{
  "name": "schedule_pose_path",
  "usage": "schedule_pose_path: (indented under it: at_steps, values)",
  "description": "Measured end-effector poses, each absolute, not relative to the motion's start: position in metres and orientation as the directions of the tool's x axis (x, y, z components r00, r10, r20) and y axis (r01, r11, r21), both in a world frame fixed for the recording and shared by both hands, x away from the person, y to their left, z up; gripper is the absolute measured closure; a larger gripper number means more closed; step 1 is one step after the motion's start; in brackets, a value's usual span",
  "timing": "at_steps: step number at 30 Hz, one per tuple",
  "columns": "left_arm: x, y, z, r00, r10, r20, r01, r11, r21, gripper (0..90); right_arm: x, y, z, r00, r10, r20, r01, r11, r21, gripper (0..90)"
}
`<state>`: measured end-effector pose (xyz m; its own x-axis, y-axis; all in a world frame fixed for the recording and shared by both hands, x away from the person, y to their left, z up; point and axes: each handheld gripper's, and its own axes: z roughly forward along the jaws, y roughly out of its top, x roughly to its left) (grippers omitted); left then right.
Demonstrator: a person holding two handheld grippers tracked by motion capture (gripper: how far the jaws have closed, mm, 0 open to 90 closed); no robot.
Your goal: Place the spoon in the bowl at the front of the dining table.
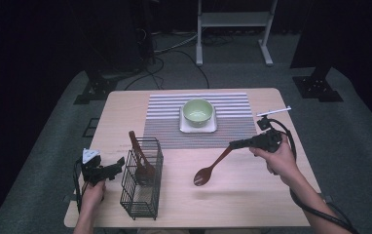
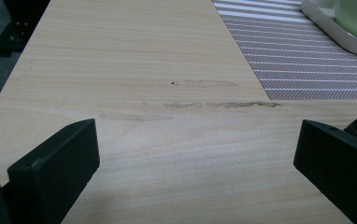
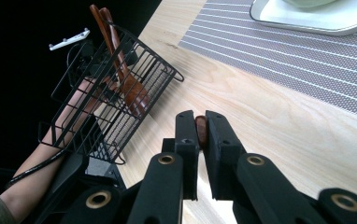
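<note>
Right gripper [image 1: 232, 144] — spoon [image 1: 212, 168] between jaws

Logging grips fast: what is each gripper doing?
Left gripper: open, holding nothing.
Right gripper: shut on the brown wooden spoon.

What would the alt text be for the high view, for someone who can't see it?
The right tool holds a brown wooden spoon by its handle above a light wooden table. The left tool rests open beside a black wire basket with more wooden utensils. Farther back, a green bowl sits on a white tray on a striped placemat.
</note>
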<state>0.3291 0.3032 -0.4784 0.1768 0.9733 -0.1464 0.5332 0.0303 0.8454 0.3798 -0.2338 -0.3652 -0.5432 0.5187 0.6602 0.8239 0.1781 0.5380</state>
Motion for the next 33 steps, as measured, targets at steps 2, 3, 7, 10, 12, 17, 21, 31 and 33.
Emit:
schedule_pose_path:
  at_steps: [2, 3, 7, 10, 12, 17, 21, 31, 33]
  values:
    - [0.329, 0.303, -0.478, 0.178, 0.973, -0.145, 0.533, 0.029, 0.846, 0.0, 0.38, -0.235, -0.365, -0.54, 0.521, 0.661, 0.826, 0.176, 0.536, 83.5]
    - [0.329, 0.303, -0.478, 0.177, 0.973, -0.147, 0.534, 0.031, 0.845, 0.0, 0.381, -0.235, -0.364, -0.54, 0.523, 0.659, 0.825, 0.175, 0.537, 83.5]
    - [0.329, 0.303, -0.478, 0.177, 0.973, -0.148, 0.533, 0.031, 0.845, 0.0, 0.382, -0.237, -0.363, -0.537, 0.531, 0.656, 0.825, 0.169, 0.538, 83.5]
    - [0.329, 0.303, -0.478, 0.177, 0.973, -0.148, 0.533, 0.032, 0.845, 0.0, 0.384, -0.238, -0.363, -0.531, 0.54, 0.653, 0.827, 0.164, 0.537, 83.5]
    - [0.329, 0.303, -0.478, 0.175, 0.973, -0.15, 0.533, 0.034, 0.845, 0.0, 0.384, -0.239, -0.363, -0.529, 0.541, 0.654, 0.828, 0.161, 0.537, 83.6]
    - [0.329, 0.303, -0.478, 0.176, 0.973, -0.15, 0.533, 0.034, 0.845, 0.0, 0.387, -0.241, -0.363, -0.523, 0.548, 0.653, 0.829, 0.147, 0.54, 83.5]
    - [0.329, 0.303, -0.478, 0.177, 0.973, -0.149, 0.533, 0.032, 0.845, 0.0, 0.389, -0.243, -0.362, -0.517, 0.554, 0.653, 0.829, 0.133, 0.544, 83.5]
    - [0.329, 0.303, -0.478, 0.176, 0.973, -0.149, 0.536, 0.033, 0.844, 0.0, 0.395, -0.247, -0.362, -0.499, 0.569, 0.654, 0.832, 0.104, 0.544, 83.5]
    - [0.329, 0.303, -0.478, 0.176, 0.973, -0.148, 0.536, 0.032, 0.844, 0.0, 0.396, -0.247, -0.361, -0.496, 0.572, 0.653, 0.833, 0.1, 0.545, 83.5]
